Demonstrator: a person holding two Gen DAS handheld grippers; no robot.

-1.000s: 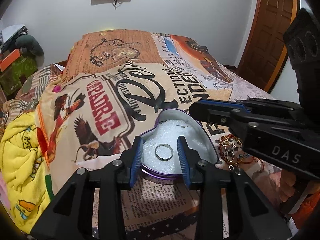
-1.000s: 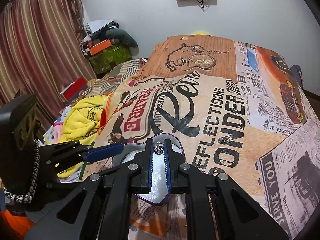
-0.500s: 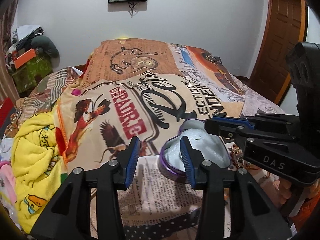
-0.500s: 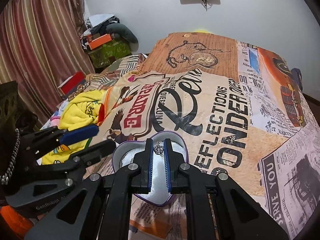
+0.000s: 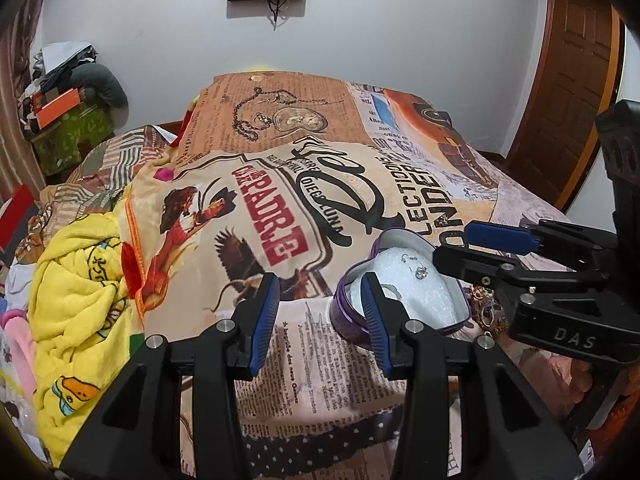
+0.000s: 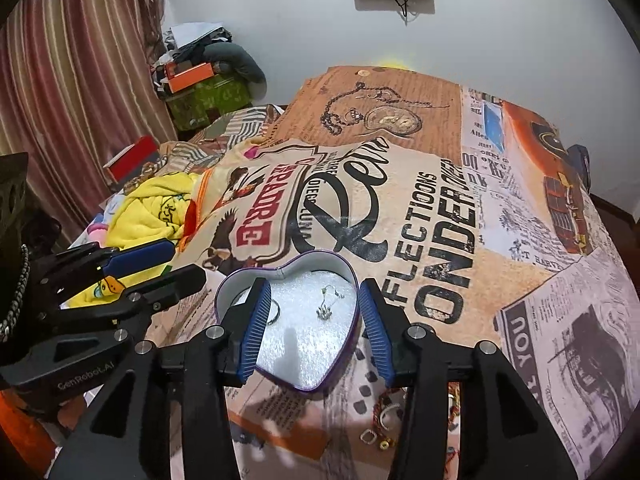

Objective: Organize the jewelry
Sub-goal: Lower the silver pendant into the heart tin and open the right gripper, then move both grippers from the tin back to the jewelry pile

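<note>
A purple heart-shaped tin (image 6: 224, 292) lined with white foam sits on the printed bedspread. A small silver earring (image 6: 326, 309) lies on the foam, with a silver ring (image 6: 275, 314) to its left, half hidden by a finger. My right gripper (image 6: 314, 320) hovers over the tin; its jaws are opening and nothing is pressed between them. My left gripper (image 5: 320, 316) stands open and empty just left of the tin (image 5: 352, 312), which its right finger overlaps. The right gripper (image 5: 472, 248) shows above the tin's far side. The left gripper (image 6: 172, 266) appears at the left.
Loose jewelry (image 6: 384, 420) lies in a small pile on the bedspread in front of the tin, and the pile (image 5: 486, 314) also shows beside the tin's right edge. A crumpled yellow towel (image 5: 72, 292) lies at the left. A wooden door (image 5: 576, 80) stands far right.
The right gripper's jaws parted and let go of the earring, which now lies in the tin. The left gripper drew away to the left of the tin.
</note>
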